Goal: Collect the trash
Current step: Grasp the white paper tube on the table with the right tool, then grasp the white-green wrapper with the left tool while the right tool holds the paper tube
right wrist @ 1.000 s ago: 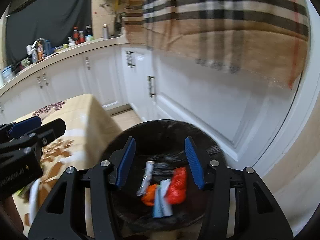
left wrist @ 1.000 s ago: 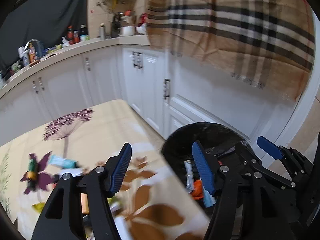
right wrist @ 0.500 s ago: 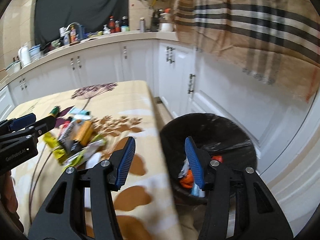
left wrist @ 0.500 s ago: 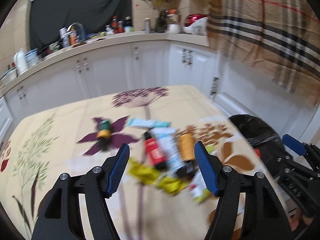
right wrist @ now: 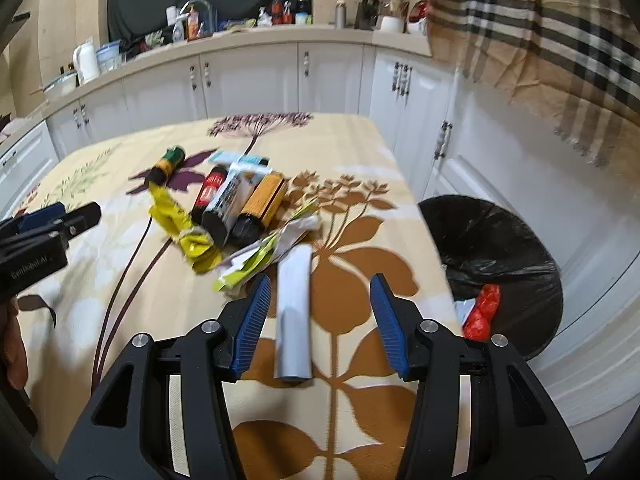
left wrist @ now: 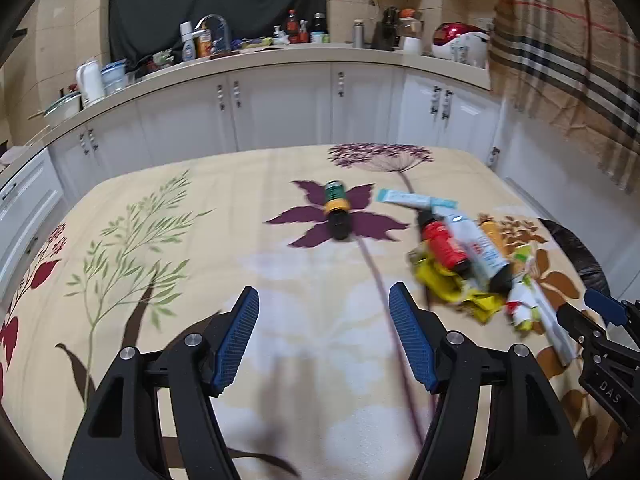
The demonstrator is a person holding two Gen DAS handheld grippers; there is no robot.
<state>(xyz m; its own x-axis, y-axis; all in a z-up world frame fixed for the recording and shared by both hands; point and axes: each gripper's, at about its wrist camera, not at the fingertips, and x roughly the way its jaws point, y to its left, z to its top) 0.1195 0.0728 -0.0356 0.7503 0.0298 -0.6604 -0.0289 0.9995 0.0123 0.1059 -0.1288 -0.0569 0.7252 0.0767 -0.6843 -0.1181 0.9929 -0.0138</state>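
Observation:
Trash lies on the floral tablecloth (right wrist: pixel 340 148): a green-and-yellow bottle (left wrist: pixel 337 208) (right wrist: pixel 165 165), a red bottle (left wrist: pixel 444 244), a white-and-blue tube (right wrist: pixel 230 204), an orange bottle (right wrist: pixel 262 204), a yellow wrapper (right wrist: pixel 180 228), a crumpled green-white wrapper (right wrist: pixel 260 256) and a white rolled tube (right wrist: pixel 294 312). My left gripper (left wrist: pixel 323 342) is open and empty above the cloth, short of the green bottle. My right gripper (right wrist: pixel 318 318) is open and empty, with the white tube between its fingers. The black-lined trash bin (right wrist: pixel 500 264) with red trash stands right of the table.
White kitchen cabinets (left wrist: pixel 280 108) and a cluttered counter run behind the table. A plaid cloth (right wrist: pixel 540 32) hangs at the upper right. The bin's rim also shows in the left wrist view (left wrist: pixel 576 248). The right gripper's finger shows at the lower right of the left wrist view (left wrist: pixel 604 312).
Both grippers swung left from over the trash bin back to the table. The right now faces the white tube, the left the green bottle. Both stayed open and empty.

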